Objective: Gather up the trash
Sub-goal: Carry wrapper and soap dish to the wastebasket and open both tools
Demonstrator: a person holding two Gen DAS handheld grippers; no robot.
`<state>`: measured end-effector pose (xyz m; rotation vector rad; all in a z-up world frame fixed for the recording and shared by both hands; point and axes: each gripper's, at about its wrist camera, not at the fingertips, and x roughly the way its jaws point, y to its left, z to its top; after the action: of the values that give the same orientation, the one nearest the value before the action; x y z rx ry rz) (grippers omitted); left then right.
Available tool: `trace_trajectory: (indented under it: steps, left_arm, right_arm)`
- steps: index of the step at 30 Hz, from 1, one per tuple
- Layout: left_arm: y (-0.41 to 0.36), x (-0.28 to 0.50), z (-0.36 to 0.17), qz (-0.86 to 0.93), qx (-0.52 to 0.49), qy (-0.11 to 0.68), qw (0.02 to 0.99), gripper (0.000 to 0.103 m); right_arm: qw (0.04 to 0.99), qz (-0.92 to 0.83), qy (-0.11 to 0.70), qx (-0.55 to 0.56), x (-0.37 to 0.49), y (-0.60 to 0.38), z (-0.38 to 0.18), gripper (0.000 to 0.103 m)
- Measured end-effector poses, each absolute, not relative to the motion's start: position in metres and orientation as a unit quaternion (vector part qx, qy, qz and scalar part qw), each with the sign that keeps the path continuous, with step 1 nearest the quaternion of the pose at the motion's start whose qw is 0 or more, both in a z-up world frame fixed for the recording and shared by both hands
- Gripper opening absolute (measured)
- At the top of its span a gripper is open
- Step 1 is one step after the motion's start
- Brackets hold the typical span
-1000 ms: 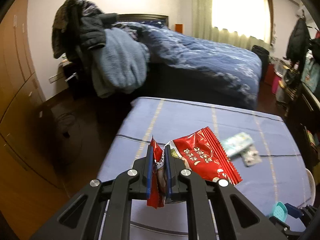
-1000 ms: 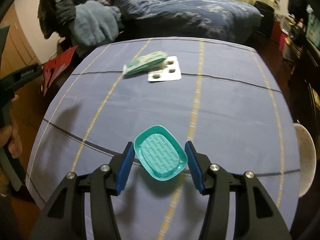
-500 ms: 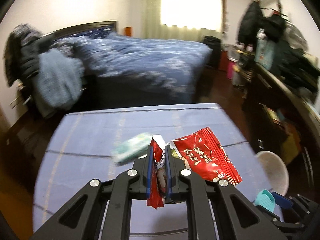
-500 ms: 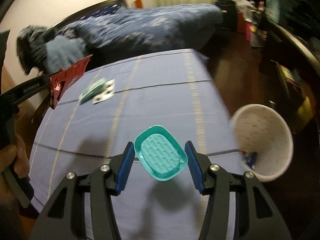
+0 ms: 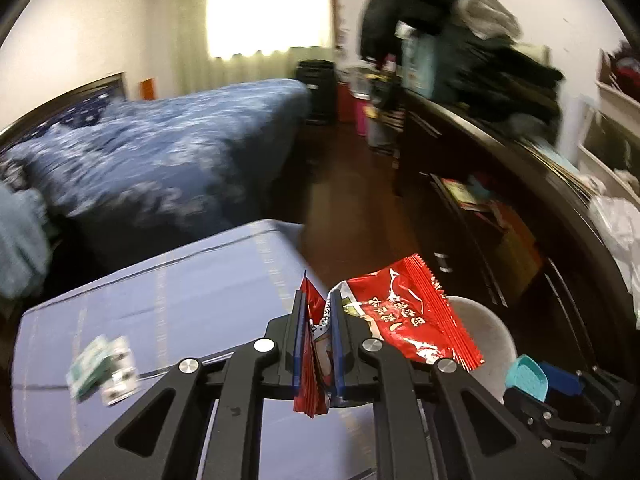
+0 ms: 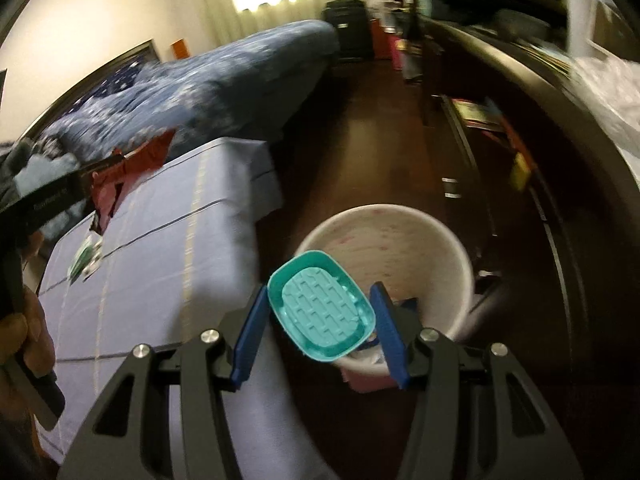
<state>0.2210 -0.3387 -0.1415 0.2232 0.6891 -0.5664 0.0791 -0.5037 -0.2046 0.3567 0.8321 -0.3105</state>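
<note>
My left gripper is shut on a red snack wrapper, held in the air at the table's right end, above a white bin. My right gripper is shut on a teal plastic tray, held over the near rim of the white bin, which stands on the floor beside the table. The left gripper and its wrapper show at the left of the right wrist view. A green packet and a blister pack lie on the blue tablecloth.
A bed with a blue quilt stands beyond the table. A dark cabinet with piled clothes runs along the right. Dark wooden floor lies between them. The bin holds some trash at its bottom.
Both grippers have swung right, off the table middle toward the white bin. The teal tray now hangs over the bin and the wrapper is near the table's right end.
</note>
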Motion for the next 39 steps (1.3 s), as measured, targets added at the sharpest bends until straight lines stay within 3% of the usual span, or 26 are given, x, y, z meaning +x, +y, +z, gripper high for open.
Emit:
trace_trajectory:
  steps: [14,19,23,25,27,35,39]
  left_arm:
    - [-0.451,0.223,-0.188,-0.347,0.136,0.383,0.845,0.014]
    - [-0.464,0.227,-0.189,-0.351,0.129,0.388,0.842,0.032]
    - [-0.466,0.231,-0.183,-0.348,0.121,0.383,0.847,0.035]
    - [-0.467,0.232,-0.179,-0.347,0.118,0.379,0.85,0.048]
    - [-0.466,0.233,-0.175,-0.348,0.115,0.376,0.851,0.054]
    - [-0.456,0.228,-0.166,-0.348,0.113,0.363,0.857,0.059]
    - [-0.437,0.225,-0.16,-0.328,0.116,0.347,0.871,0.072]
  right_arm:
    - [0.874,-0.191,0.398,0.204,0.086,-0.565,-0.239,0.053]
    - [0.874,-0.195,0.395,0.203,0.091,-0.57,-0.247,0.054]
    - [0.871,-0.2,0.399,0.205,0.091,-0.576,-0.252,0.056]
    - [0.87,-0.203,0.398,0.207,0.089,-0.576,-0.253,0.061]
    - [0.87,-0.205,0.396,0.209,0.087,-0.577,-0.253,0.062]
    - [0.871,-0.202,0.395,0.212,0.081,-0.569,-0.247,0.063]
    - [0.87,-0.195,0.402,0.211,0.079,-0.556,-0.245,0.064]
